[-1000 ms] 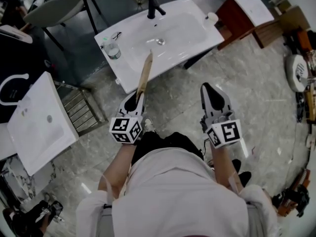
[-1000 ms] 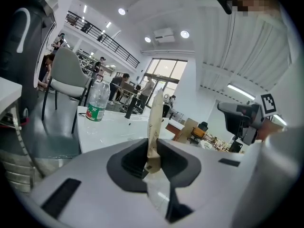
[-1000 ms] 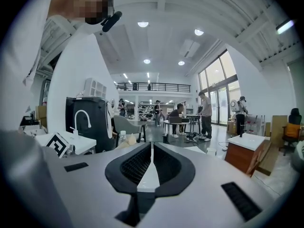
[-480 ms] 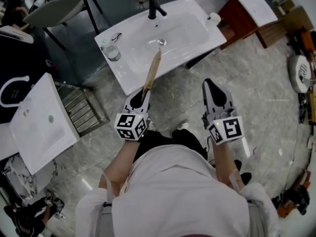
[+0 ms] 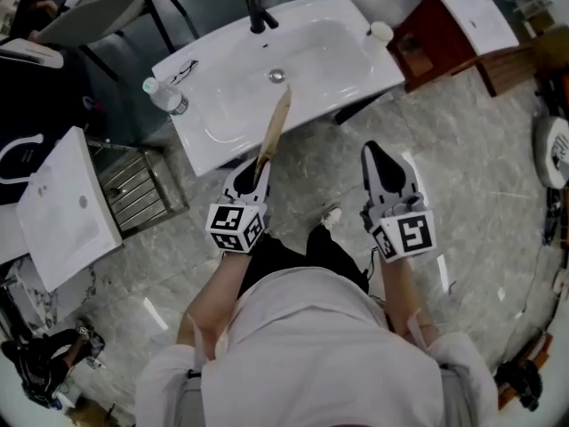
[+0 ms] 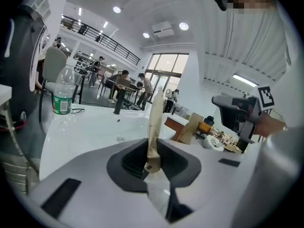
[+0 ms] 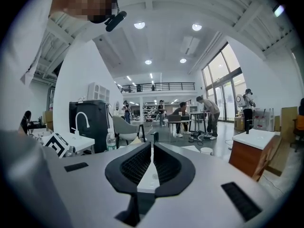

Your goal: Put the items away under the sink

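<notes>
My left gripper (image 5: 252, 176) is shut on the lower end of a thin flat tan piece (image 5: 273, 124) that slants up and forward. In the head view its top end overlaps the front rim of the white sink (image 5: 213, 136). The left gripper view shows the tan piece (image 6: 156, 120) standing upright between the jaws of the left gripper (image 6: 152, 159), with the basin behind it. My right gripper (image 5: 377, 162) hangs over the floor, right of the left one, shut and empty. In its own view the right gripper (image 7: 152, 148) has its pads closed together.
On the sink stand a black faucet (image 5: 258, 11), a water bottle (image 5: 165, 97) at the left corner and a white cup (image 5: 380, 32) at the right. A wooden cabinet (image 5: 433, 41) sits to the right. A second basin (image 5: 62, 212) and a metal rack (image 5: 133, 188) lie to the left.
The left gripper has moved forward with the tan piece; its top end now overlaps the sink's rim farther in. The right gripper has kept its place beside it.
</notes>
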`<state>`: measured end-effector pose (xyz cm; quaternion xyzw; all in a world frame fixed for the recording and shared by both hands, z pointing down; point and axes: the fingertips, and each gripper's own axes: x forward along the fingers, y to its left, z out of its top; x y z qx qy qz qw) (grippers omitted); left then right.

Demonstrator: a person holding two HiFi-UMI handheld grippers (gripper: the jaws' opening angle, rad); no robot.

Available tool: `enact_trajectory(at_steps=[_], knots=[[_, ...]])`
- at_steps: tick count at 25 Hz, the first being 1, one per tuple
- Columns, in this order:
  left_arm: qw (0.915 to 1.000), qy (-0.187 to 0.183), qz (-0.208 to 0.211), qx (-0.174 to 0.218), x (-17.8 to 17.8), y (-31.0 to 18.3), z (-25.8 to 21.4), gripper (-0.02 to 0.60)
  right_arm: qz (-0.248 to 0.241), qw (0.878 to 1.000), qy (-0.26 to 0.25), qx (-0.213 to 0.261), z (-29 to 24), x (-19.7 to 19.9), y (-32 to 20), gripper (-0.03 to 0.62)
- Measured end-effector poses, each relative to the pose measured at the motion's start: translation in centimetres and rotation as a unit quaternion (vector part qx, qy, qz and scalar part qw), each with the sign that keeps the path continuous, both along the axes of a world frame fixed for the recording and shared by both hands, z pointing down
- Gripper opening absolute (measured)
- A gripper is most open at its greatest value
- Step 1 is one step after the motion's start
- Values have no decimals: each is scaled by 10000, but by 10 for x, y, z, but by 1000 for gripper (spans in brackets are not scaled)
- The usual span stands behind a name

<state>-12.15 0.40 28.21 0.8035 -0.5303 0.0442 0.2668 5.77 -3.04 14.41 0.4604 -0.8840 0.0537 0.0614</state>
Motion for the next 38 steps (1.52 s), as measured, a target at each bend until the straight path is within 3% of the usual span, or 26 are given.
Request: enact_trajectory(at_steps=[5,12,17,25,30,38], knots=[[9996,-259,6,-57,37,-13,17,55,-160,9998,-4,-116,25,32,-27,41],[9991,-352,-212,-29,49,-32,53,54,-261,9991,26,-332,77,42,-42,41],[9982,-589,0,81,61,-31,81,54,-103,9983,-50,-563,113,48,-38,41],[9979,-511,274,-283,97,-13,156,54,-20,9964,45,-846,161,63,-31,41],[9961,-693,471,-294,111,-7,191,54,63,9963,15,-860,191,77,-35,41],[9940,-841,371,-595,108,-9,251,54,157,9965,-180,-801,240,88,-38,41]])
